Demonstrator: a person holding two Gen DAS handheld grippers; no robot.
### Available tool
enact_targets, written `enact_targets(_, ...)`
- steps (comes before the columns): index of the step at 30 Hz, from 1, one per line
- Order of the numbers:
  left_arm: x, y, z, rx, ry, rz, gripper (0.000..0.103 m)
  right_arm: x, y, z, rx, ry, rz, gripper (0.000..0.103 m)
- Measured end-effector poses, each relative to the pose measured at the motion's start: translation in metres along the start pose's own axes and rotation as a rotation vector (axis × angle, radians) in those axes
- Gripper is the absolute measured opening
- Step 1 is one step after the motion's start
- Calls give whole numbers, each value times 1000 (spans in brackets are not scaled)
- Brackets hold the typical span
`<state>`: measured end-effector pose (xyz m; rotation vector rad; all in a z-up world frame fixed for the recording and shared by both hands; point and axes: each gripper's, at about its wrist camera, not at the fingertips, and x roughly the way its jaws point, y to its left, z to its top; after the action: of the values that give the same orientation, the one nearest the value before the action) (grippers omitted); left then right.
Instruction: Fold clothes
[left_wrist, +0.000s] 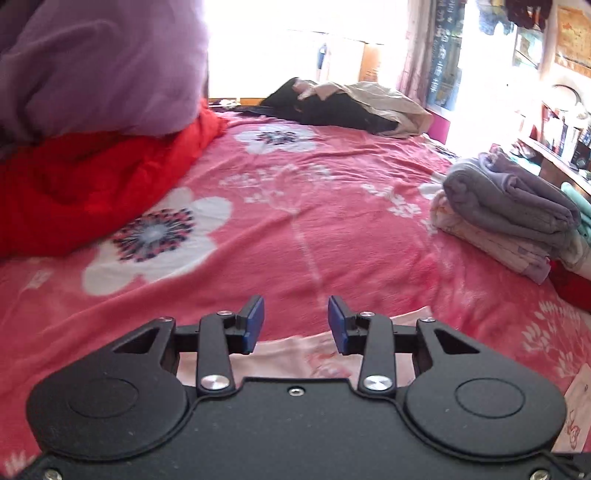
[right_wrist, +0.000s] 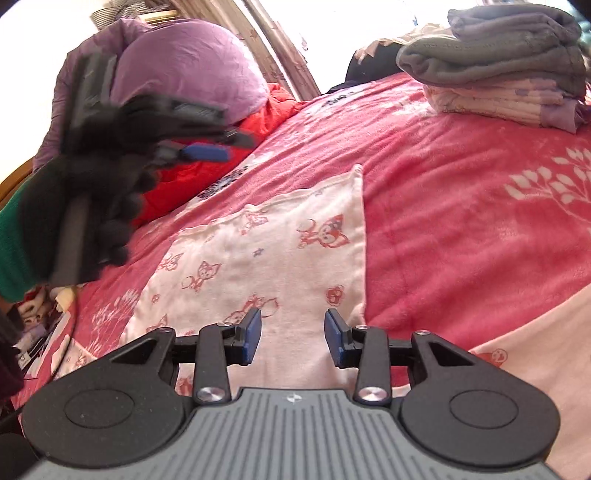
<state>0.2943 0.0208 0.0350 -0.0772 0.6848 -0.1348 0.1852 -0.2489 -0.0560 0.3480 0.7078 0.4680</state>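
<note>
Right wrist view: the right tongs (right_wrist: 292, 338) hang released, nothing between the blue pads, just above the pale fox-print garment (right_wrist: 266, 254) lying flat on the pink floral bedspread (right_wrist: 461, 229), probably smoothed out for a fold. The left tongs (left_wrist: 296, 324) are likewise spread and empty, held above the bed by a dark-gloved hand (right_wrist: 99, 192), blurred here. The folded stack (left_wrist: 513, 218) sits aside at the bed's edge, likely finished work. The garment's near end is hidden under both tools; the far dark heap (left_wrist: 332, 105) is hard to read.
</note>
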Motion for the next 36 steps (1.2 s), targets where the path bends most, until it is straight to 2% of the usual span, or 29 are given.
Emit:
enact_targets(3,-38,34,-30,-41,13,45,37,-3,10,0,-43,-1,10,40)
enact_targets(5,-56,38,-59,-16,39,68,37,-4,17,-2,-75,-3,15,40)
enact_targets(10,-91,21,-128,0,87,27,37,-9,35,-15,-153,4,32,40)
enact_targets(15,-115,-7,-177,39,114,14,37,-29,53,-36,-233,17,60,40)
enact_targets(18,-120,-18,-192,38,132,-16,37,-39,61,-51,-267,26,54,40)
enact_targets(22,-131,-36,-208,82,119,-44,37,-53,80,-77,-385,54,4,38)
enact_targets(24,-133,-43,-217,85,140,-78,40,-62,84,-89,-405,65,-21,38)
enact_targets(27,-135,-53,-229,150,148,-52,42,-66,84,-108,-441,112,-94,37)
enact_targets(30,-145,-57,-232,165,119,-83,42,-84,92,-121,-495,47,-174,35)
enact_targets(31,-145,-60,-233,172,119,-86,42,-91,95,-123,-510,16,-189,36)
enact_targets(33,-143,-64,-237,197,132,-83,43,-97,98,-126,-523,9,-193,35)
enact_targets(36,-142,-69,-242,245,160,-66,45,-83,87,-131,-494,117,-234,35)
